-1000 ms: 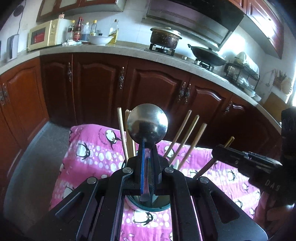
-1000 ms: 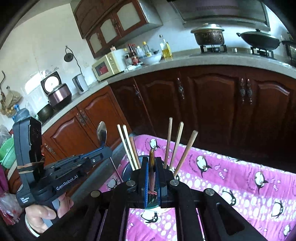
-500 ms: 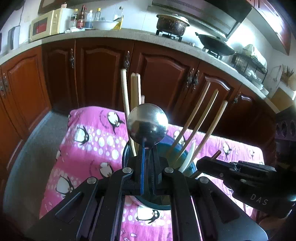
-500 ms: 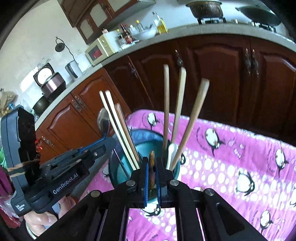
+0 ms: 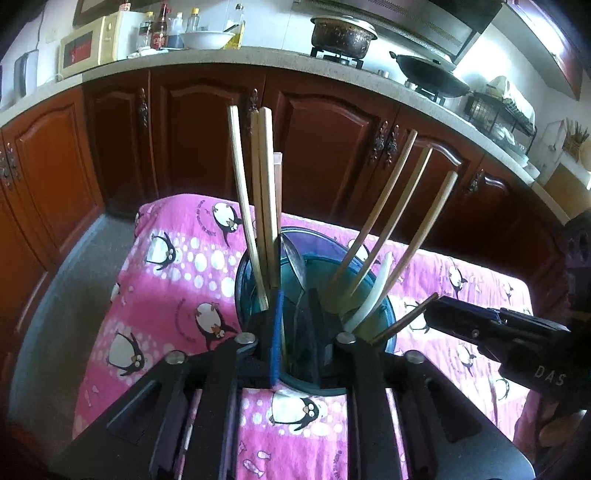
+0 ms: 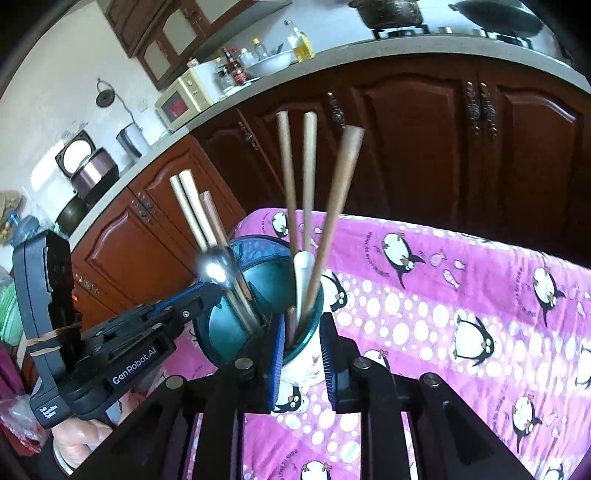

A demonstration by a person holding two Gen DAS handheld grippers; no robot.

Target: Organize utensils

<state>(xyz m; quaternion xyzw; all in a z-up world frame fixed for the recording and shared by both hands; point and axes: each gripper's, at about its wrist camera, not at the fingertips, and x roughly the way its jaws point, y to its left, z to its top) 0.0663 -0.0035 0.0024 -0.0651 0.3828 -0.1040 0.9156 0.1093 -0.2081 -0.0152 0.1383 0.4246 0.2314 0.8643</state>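
A teal utensil holder stands on the pink penguin cloth. It holds several wooden chopsticks and a white spoon. A metal spoon now stands inside it. My left gripper is open over the holder's near rim. My right gripper is open; a dark chopstick leans into the holder just ahead of it.
Dark wooden cabinets and a countertop with a microwave, bottles, a pot and a wok lie behind the table. Grey floor is on the left.
Both grippers dropped toward the holder and opened. The metal spoon left my left jaws and the dark chopstick left my right jaws; both now rest in the holder.
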